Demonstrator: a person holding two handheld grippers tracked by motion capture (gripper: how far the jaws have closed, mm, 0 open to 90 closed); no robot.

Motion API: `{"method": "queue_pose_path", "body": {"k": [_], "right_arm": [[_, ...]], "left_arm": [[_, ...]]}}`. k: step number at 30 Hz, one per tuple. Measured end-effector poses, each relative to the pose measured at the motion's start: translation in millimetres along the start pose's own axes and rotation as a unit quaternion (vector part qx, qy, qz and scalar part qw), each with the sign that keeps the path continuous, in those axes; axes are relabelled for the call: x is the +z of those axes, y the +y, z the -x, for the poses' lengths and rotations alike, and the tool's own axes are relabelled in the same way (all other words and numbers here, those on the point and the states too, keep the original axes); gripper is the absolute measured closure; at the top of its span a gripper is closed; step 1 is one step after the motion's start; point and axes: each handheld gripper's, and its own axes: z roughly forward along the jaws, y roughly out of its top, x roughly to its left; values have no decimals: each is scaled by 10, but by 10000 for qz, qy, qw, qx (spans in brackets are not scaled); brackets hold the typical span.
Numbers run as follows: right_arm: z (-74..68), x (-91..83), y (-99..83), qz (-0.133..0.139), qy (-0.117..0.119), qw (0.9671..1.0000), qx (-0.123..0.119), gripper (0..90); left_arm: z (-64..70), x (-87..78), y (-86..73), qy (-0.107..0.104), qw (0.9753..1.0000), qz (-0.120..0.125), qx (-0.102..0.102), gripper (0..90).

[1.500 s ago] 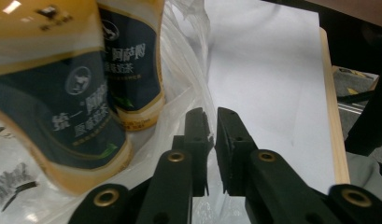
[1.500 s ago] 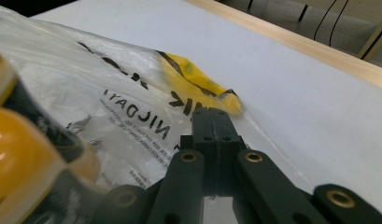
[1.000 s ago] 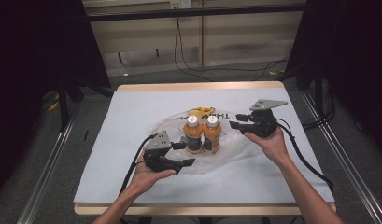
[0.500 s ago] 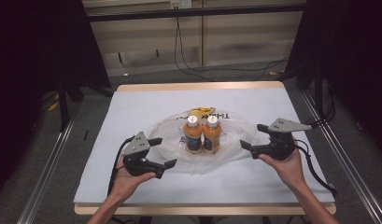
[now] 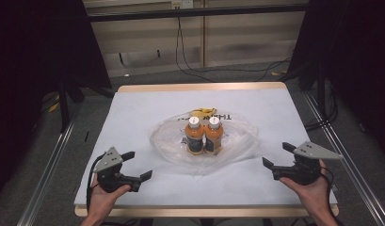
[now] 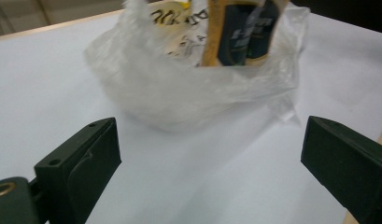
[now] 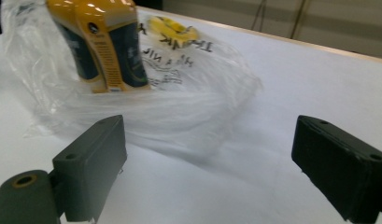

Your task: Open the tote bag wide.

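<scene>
In the high view I see two orange drink bottles with white caps [image 5: 204, 135] standing upright, side by side and touching, in the middle of the frame. They stand on a crumpled clear plastic bag with black printed letters [image 5: 237, 141], which lies flattened around them on the white table cover [image 5: 143, 108]. My left gripper [image 5: 136, 165] is at the lower left of the frame, its jaws spread apart and holding nothing, well apart from the bag. My right gripper [image 5: 277, 155] is at the lower right, also spread and holding nothing, with the grey three-cornered plate on top.

In the left gripper view, the two black jaws stand wide apart at the bottom corners. The plastic bag [image 6: 179, 88] is in the upper middle, a little blurred, with the bottles [image 6: 244, 32] at the top edge.

In the right gripper view, the jaws are wide apart too. The bottles [image 7: 104, 46] are at the upper left, and the bag [image 7: 188, 107] spreads towards the middle.
</scene>
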Motion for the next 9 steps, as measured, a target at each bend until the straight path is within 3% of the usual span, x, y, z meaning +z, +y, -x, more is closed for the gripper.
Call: {"method": "queue_pose_path", "body": {"k": [2,7,9], "right_arm": [[48,-87,-107,32,-110,9996,243,111],[87,-263,-267,186,-281,9985,424,121],[91,-332,-323,239,-301,9982,465,121]], "left_arm": [[-18,-69,-86,130,9999,-52,-49,36],[-77,-225,-298,252,9992,11,-307,32],[-79,-246,-311,312,9990,-27,-330,33]]}}
